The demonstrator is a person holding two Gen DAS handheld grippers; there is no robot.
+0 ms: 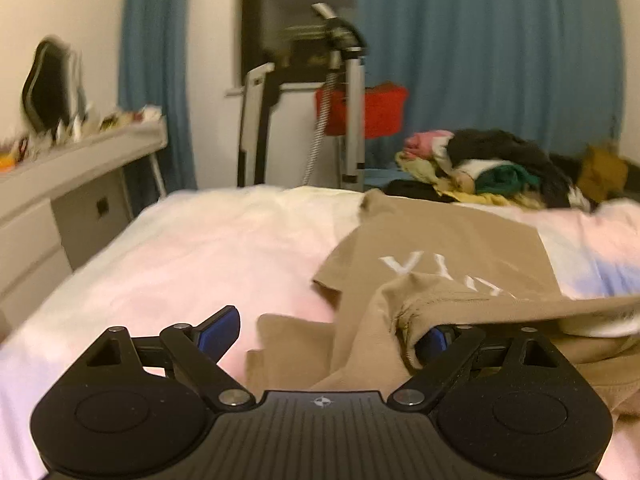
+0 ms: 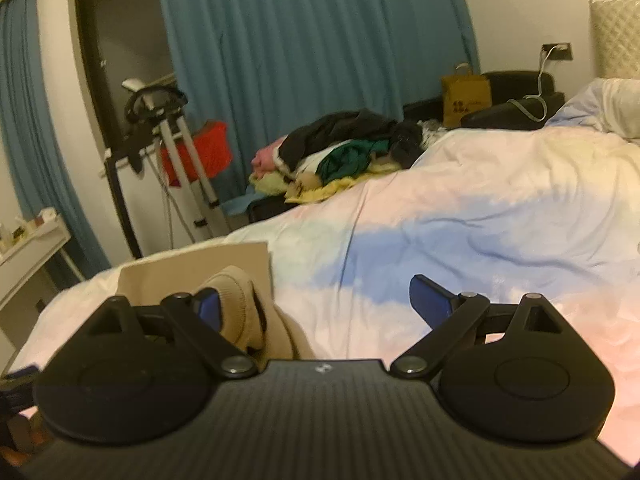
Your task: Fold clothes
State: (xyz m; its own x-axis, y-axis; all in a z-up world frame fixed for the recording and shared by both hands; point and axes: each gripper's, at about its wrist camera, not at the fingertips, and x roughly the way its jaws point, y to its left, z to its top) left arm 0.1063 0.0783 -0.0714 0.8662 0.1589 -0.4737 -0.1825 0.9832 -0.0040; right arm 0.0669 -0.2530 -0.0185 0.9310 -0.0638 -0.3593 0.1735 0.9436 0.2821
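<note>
Where the bed (image 1: 180,248) ends, a clothes pile (image 1: 492,168) crowds the tan shirt (image 1: 440,248).

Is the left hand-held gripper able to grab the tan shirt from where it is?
Probably yes. The left hand-held gripper is open, and the tan shirt is already draped over its right finger, with bunched cloth lying between the fingers. Nothing else blocks the way.

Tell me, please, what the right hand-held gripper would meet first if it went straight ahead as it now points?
Probably the pastel pink-and-blue duvet of the bed: the open right hand-held gripper points low across it, and depth is unclear. The tan cotton T-shirt drapes only its left finger.
</note>
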